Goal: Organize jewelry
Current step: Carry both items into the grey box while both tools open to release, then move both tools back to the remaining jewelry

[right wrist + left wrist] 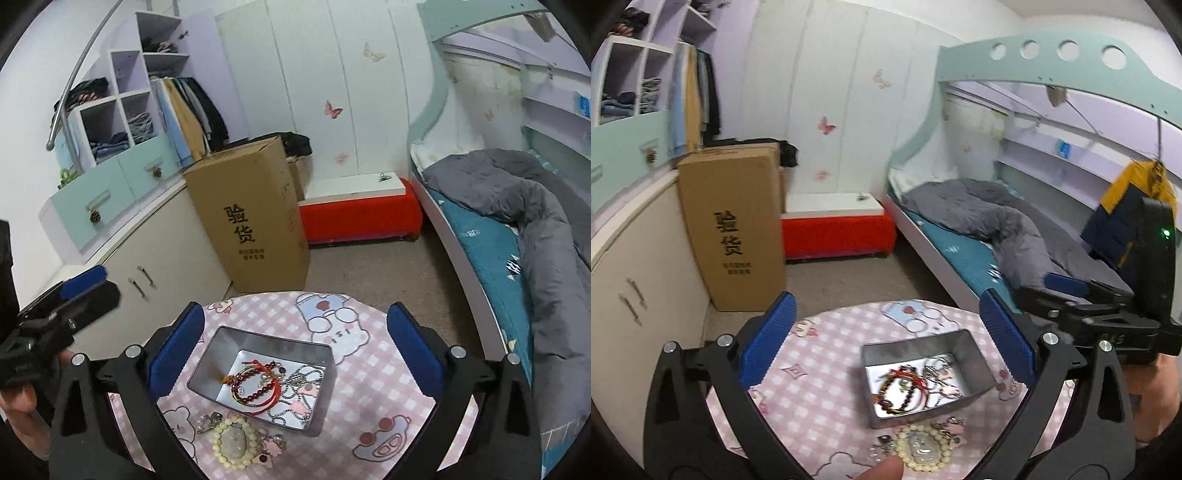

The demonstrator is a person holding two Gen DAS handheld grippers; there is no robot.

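Blue fingers (768, 339) wide apart, empty.

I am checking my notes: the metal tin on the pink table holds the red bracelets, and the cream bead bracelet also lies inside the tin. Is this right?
Not quite. The cream bead bracelet lies on the pink table, outside the metal tin, beside its near wall. The right wrist view shows this clearly. The red bracelets are inside the tin, as you wrote.

A tall cardboard box (255, 214) stands beside a red bench (360, 218), with a grey duvet (535, 206) on the bed (960, 258).
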